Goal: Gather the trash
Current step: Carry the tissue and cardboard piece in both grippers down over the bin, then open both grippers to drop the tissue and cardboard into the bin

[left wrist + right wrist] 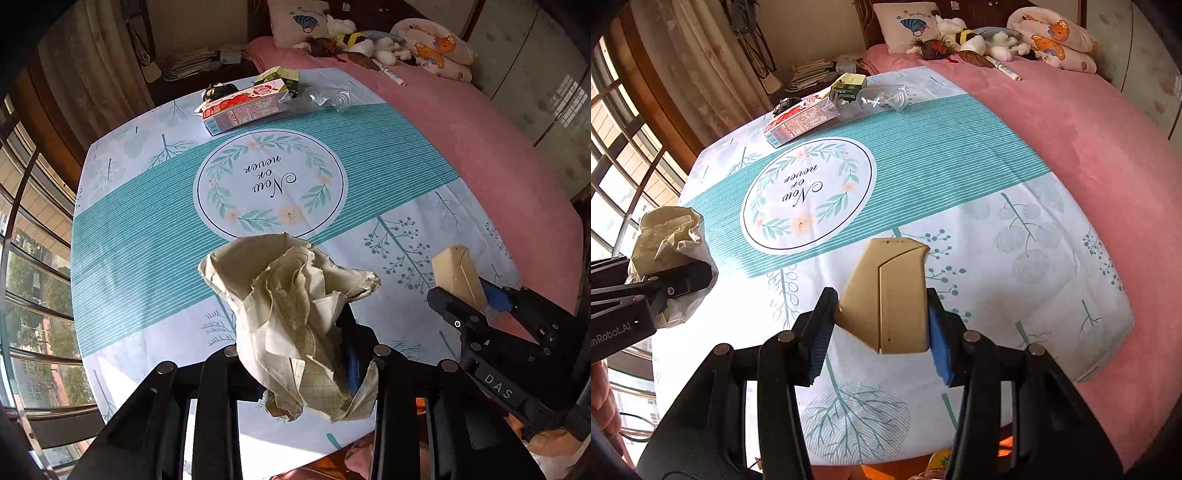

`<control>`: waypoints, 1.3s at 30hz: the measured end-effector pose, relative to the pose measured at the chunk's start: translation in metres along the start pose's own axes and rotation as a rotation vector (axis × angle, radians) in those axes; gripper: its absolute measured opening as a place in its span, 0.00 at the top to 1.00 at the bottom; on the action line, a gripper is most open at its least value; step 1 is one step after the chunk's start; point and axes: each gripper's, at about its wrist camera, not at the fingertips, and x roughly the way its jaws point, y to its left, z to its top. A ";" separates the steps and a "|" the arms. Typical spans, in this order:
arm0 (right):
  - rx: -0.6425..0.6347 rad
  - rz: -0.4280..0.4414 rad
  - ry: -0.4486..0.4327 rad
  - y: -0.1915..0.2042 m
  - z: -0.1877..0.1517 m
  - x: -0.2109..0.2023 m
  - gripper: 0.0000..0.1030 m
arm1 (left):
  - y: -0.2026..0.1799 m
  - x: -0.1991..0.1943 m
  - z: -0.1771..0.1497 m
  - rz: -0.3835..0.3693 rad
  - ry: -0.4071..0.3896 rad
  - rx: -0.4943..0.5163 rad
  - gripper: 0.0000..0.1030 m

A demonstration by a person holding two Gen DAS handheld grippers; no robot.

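Your left gripper is clamped on a crumpled cream-coloured wad of paper, which bulges up and out past the black fingers and hangs above the near part of the cloth; from the right wrist view you can see the same wad off to the left, pinched in that black finger. Your right gripper is squeezing a flattened tan cardboard carton between its blue foam pads, carton standing roughly upright and lifted off the surface; in the left view it pokes up at the right edge.

Under both of them is the white and teal printed tablecloth with the round "Now or never" wreath in the middle; it's spread over a pink bedspread.

Far end of the cloth has the rest of the junk bunched together: a red and white printed carton lying flat, a green and yellow small box just behind it, a crushed clear plastic bottle beside those, and a small black crumpled thing at the left of the pile.

Beyond that, a heap of plush toys and a cartoon-print pillow sit at the head of the bed.
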 end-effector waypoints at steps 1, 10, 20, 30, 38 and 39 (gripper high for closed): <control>-0.035 0.014 0.008 -0.005 -0.010 -0.009 0.58 | -0.011 -0.006 -0.014 -0.008 -0.002 -0.024 0.69; -0.153 0.098 0.108 -0.057 -0.094 -0.061 0.58 | -0.093 -0.020 -0.120 -0.028 0.058 -0.085 0.70; -0.150 0.128 0.329 -0.085 -0.190 -0.018 0.58 | -0.111 0.024 -0.217 0.006 0.212 -0.117 0.70; -0.076 0.119 0.495 -0.101 -0.264 0.087 0.58 | -0.094 0.144 -0.268 0.005 0.312 -0.215 0.69; -0.017 0.127 0.519 -0.112 -0.294 0.188 0.57 | -0.078 0.228 -0.289 -0.004 0.296 -0.216 0.63; -0.019 0.127 0.524 -0.111 -0.298 0.198 0.57 | -0.073 0.236 -0.290 0.005 0.291 -0.215 0.61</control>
